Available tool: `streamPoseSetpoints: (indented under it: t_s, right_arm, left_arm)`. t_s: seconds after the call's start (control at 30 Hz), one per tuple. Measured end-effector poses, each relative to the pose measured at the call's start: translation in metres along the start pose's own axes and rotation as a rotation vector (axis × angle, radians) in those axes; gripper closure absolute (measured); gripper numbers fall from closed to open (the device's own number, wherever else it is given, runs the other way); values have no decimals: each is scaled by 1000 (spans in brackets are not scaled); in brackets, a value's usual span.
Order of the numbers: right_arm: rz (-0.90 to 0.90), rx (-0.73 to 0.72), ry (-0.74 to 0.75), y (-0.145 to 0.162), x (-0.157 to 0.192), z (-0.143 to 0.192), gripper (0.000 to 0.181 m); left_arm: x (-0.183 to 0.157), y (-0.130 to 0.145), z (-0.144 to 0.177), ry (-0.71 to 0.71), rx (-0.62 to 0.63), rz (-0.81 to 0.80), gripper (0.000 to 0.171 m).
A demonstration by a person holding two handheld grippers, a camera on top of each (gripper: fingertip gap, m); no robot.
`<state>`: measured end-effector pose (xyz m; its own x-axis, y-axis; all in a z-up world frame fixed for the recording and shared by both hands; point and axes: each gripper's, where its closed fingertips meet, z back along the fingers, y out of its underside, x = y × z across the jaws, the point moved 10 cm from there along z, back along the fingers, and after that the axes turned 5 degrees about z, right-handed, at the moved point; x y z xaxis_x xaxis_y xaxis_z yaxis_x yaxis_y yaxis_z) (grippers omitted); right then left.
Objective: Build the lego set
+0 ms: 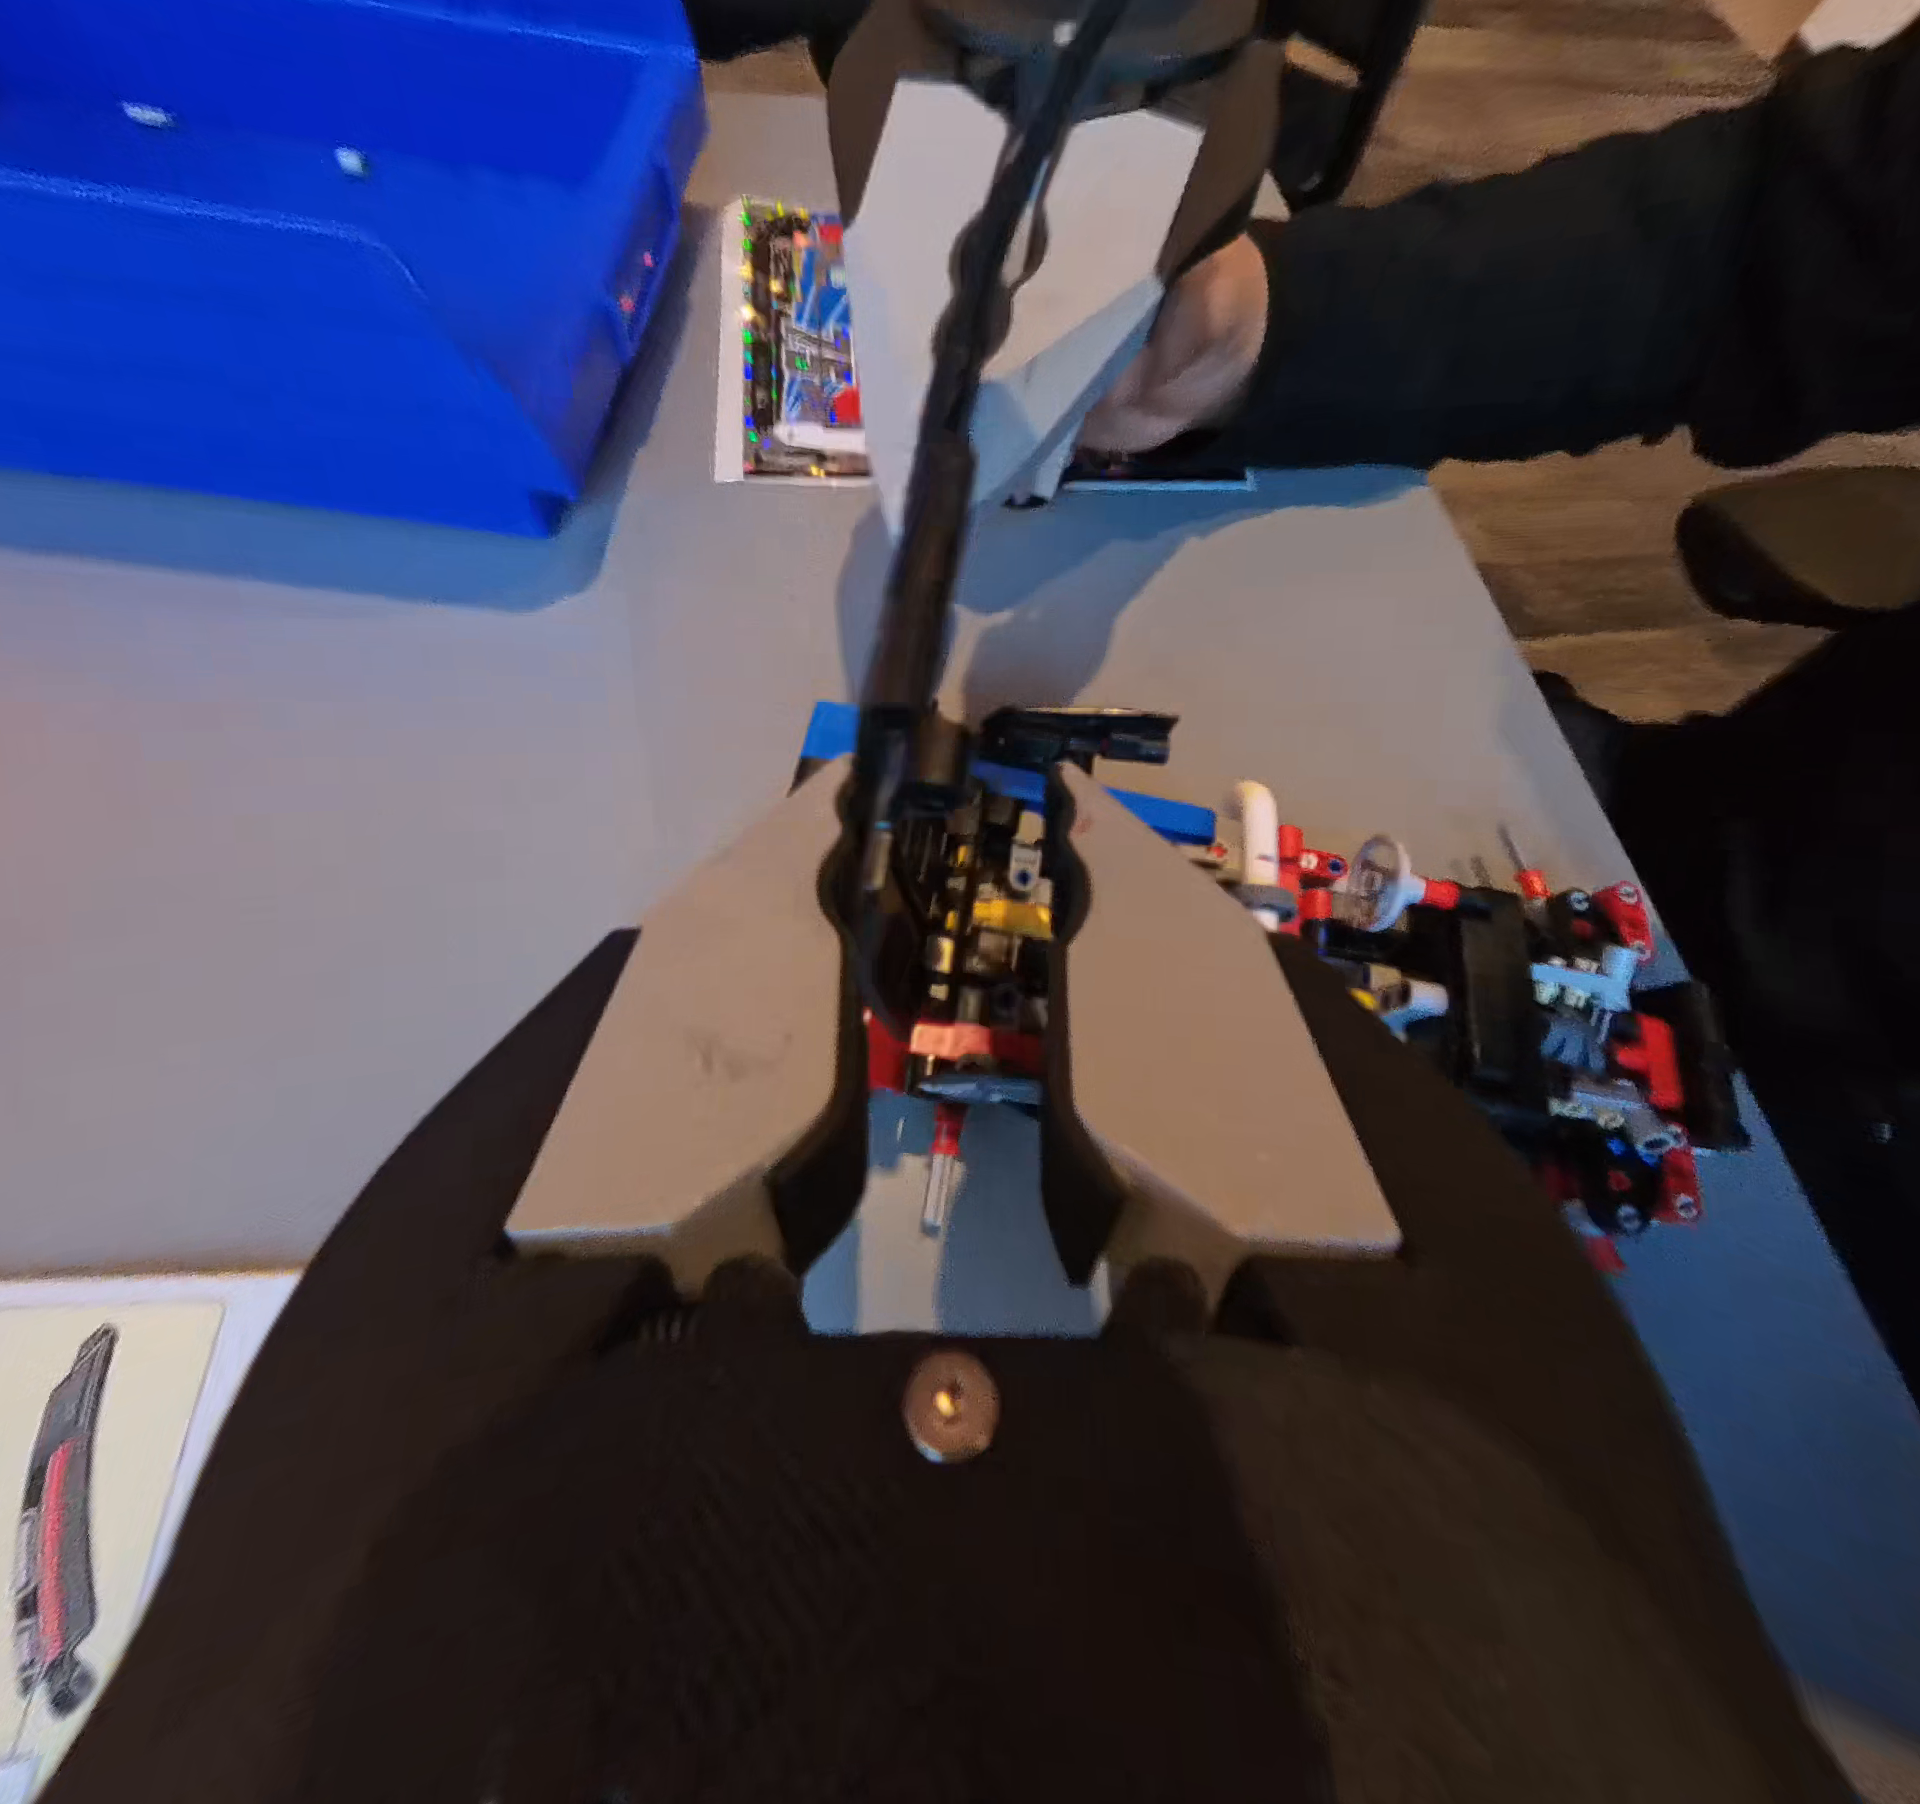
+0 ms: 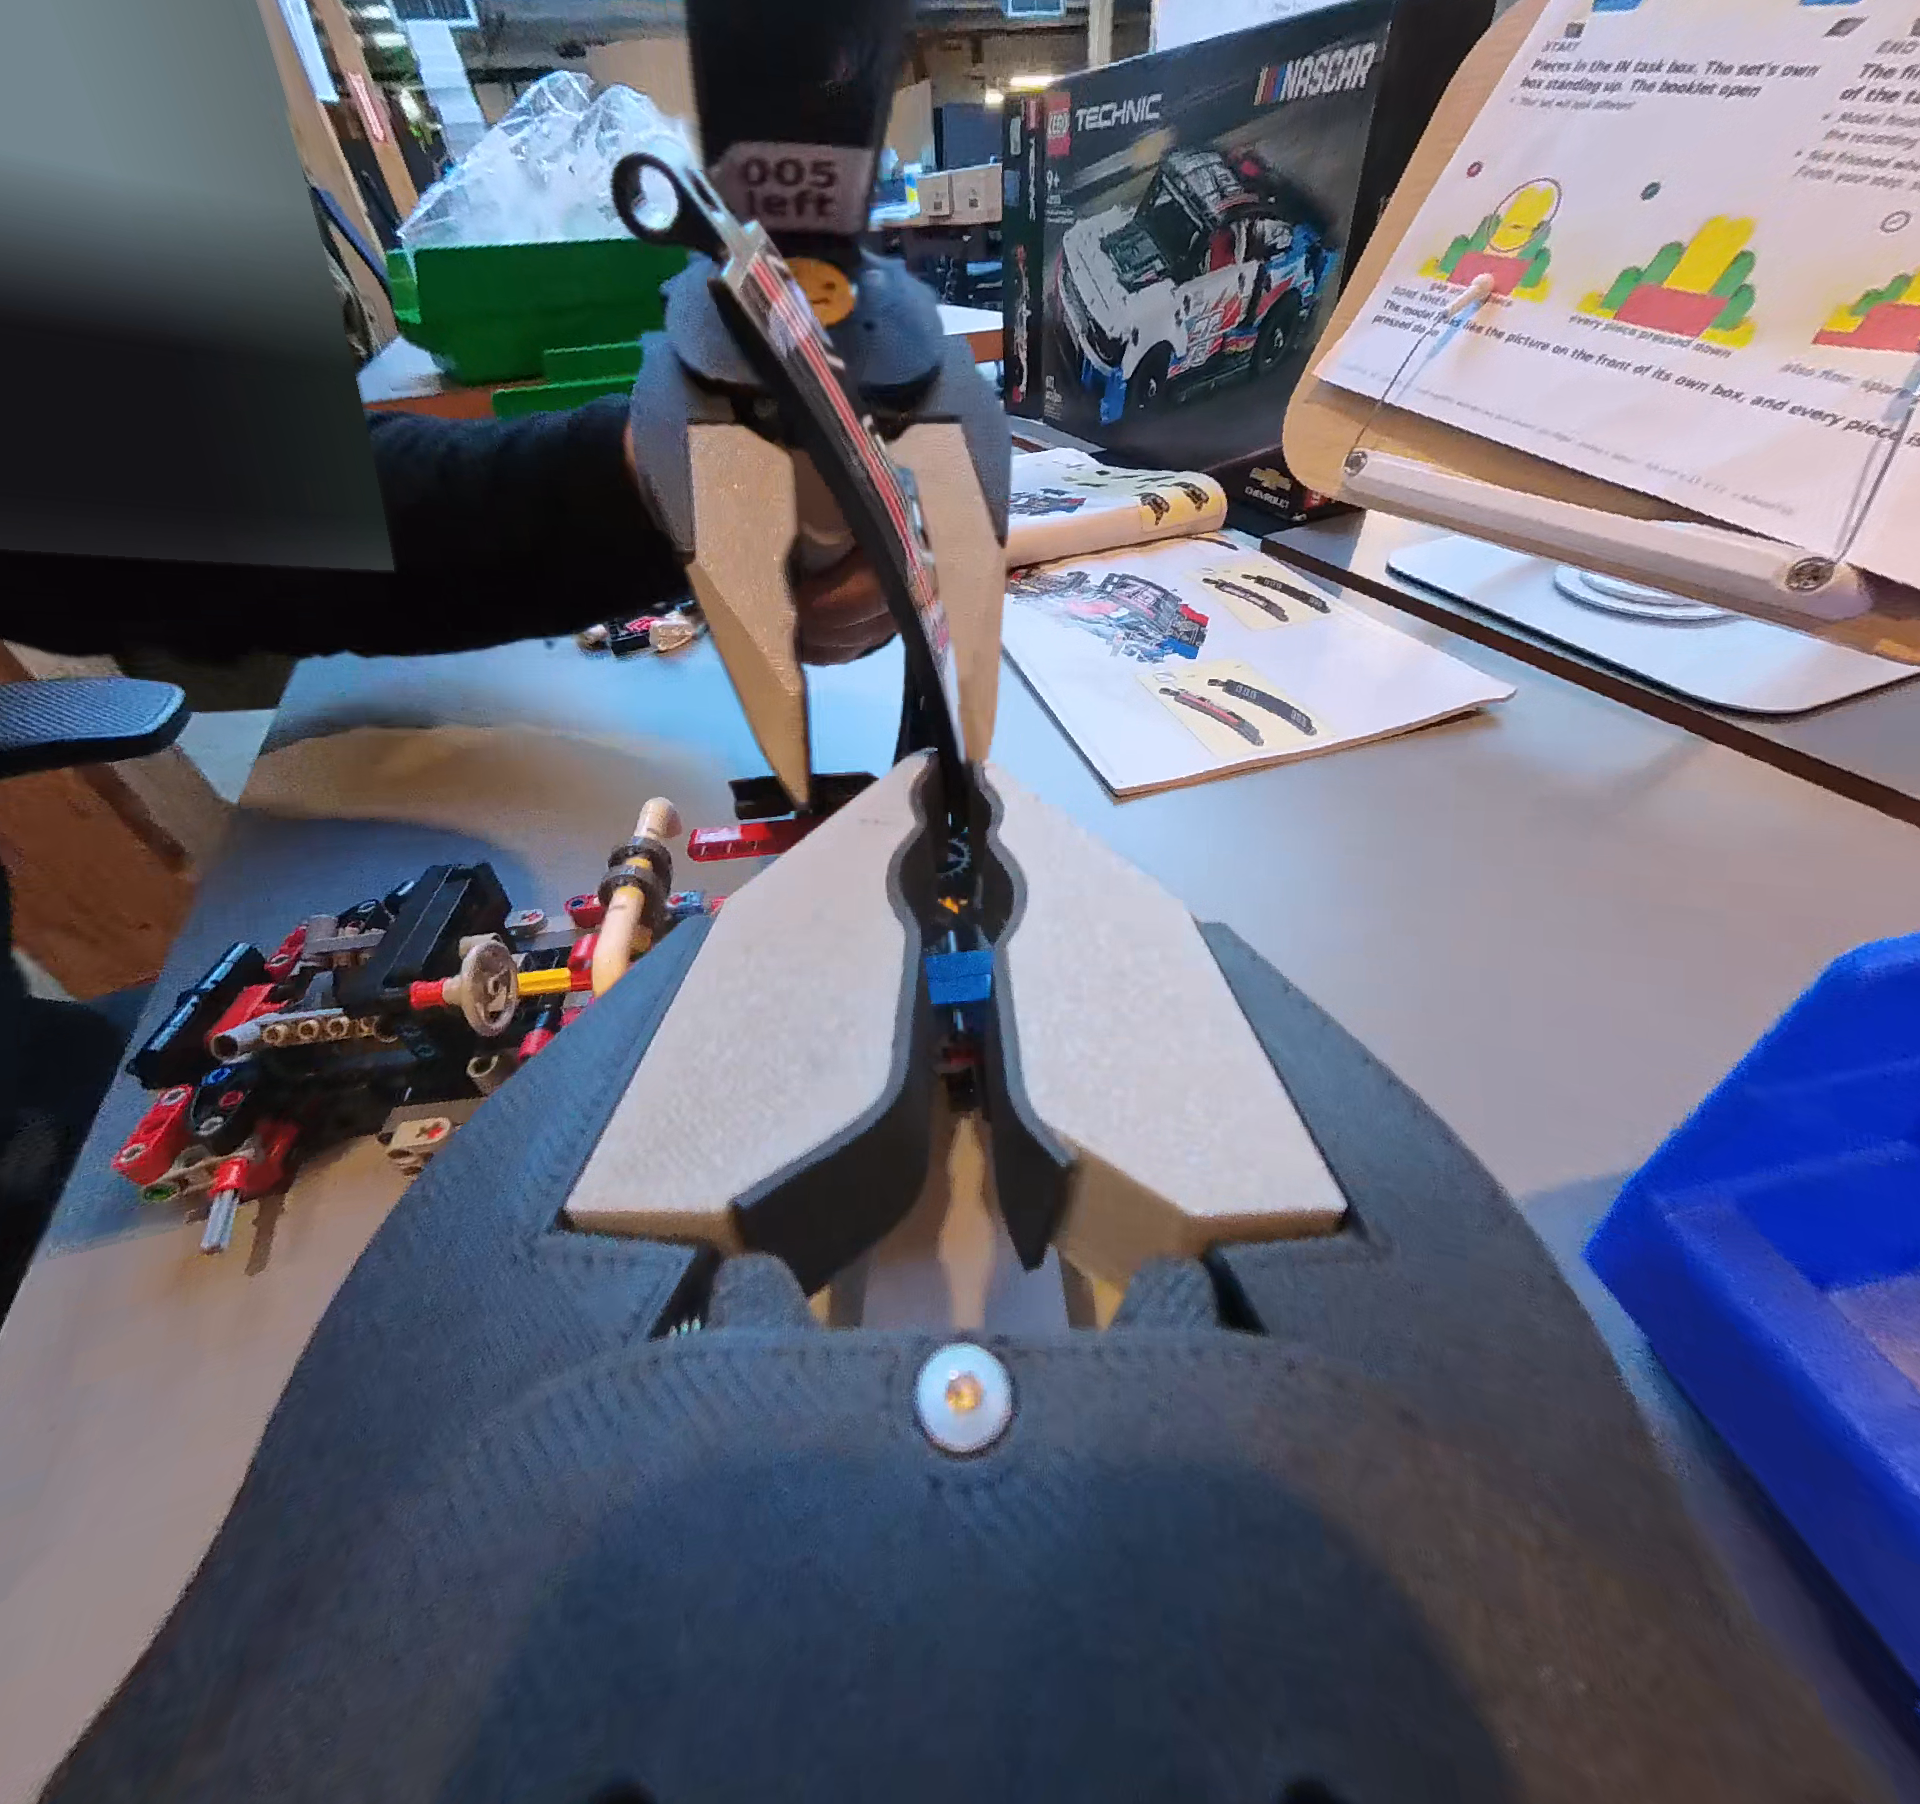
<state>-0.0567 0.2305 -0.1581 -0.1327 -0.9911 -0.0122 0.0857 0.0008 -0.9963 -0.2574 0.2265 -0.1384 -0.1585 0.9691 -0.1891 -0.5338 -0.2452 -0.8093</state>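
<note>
- Left wrist view: your left gripper point(image 1: 956, 923) has its two fingers drawn in on a small lego sub-assembly point(image 1: 977, 965) of black, yellow and red parts, which fills the gap between them.
- A long curved black strip point(image 1: 935, 507) rises from that sub-assembly toward your right gripper point(image 1: 1029, 466), which faces you from the far side.
- The main lego chassis point(image 1: 1507, 1006), black, red and grey, lies on the grey table point(image 1: 312, 871) just right of your left gripper.
- A blue bin point(image 1: 312, 227) stands at the far left; a sticker sheet point(image 1: 800, 341) lies flat beside it.
- A hand point(image 1: 1184, 352) in a dark sleeve shows behind the right gripper.
- Right wrist view: your right gripper point(image 2: 951, 819) is nearly together, its fingers clamped on the lower end of the black strip point(image 2: 831, 383); a blue piece point(image 2: 958, 977) sits deeper in the same gap.
- Your left gripper point(image 2: 883, 778) points down from above, its fingertips meeting the same spot; whether it grips the strip itself here, I cannot tell.
- The chassis point(image 2: 343, 1016) rests on the table point(image 2: 1455, 923) to the left, apart from both grippers.
- An open instruction booklet point(image 2: 1247, 663) lies beyond, with the set's box point(image 2: 1195, 237) upright behind it.
- A printed sheet on a stand point(image 2: 1662, 227) is at the right; a green bin point(image 2: 520, 310) sits far left.
</note>
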Motion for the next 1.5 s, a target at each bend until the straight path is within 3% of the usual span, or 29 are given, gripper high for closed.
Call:
streamPoseSetpoints:
  t_s: [0.07,0.13,0.2,0.27,0.43,0.53,0.63,0.77,0.97,1.17,1.37,1.47,1.5]
  right_arm:
    - [-16,2,-17,3,1,-3,181]
    - [-13,34,-33,5,2,-5,181]
    - [7,55,-23,6,4,-6,181]
    - [6,56,-11,5,5,-4,181]
    - [-96,18,-22,4,-1,3,181]
    - [-112,-10,-21,4,-3,5,181]
    - [-102,-24,-44,4,0,6,181]
    - [-91,-35,-71,7,3,6,181]
    - [-134,-33,-119,11,5,-1,181]
    - [-125,3,-214,9,12,-24,181]
    - [-151,1,-423,-4,24,-61,181]
    - [-209,-5,-568,-8,29,-86,181]
    - [-232,-17,-615,-10,29,-93,181]
  left_arm:
    - [11,1,0,-92,65,32,154]
    - [13,3,2,-83,78,50,150]
    - [14,8,3,-108,106,73,140]
    - [12,17,5,-135,158,108,120]
    - [-4,44,25,-138,74,179,108]
    - [3,39,27,-125,42,204,101]
    - [9,17,19,-55,20,151,110]
    - [10,16,-3,23,206,108,138]
    - [-22,31,12,-116,214,150,155]
    - [-69,63,41,-351,117,319,155]
    - [-118,97,63,-588,-106,608,155]
    - [-138,103,69,-591,-200,624,125]
    - [-145,103,76,-602,-231,605,124]
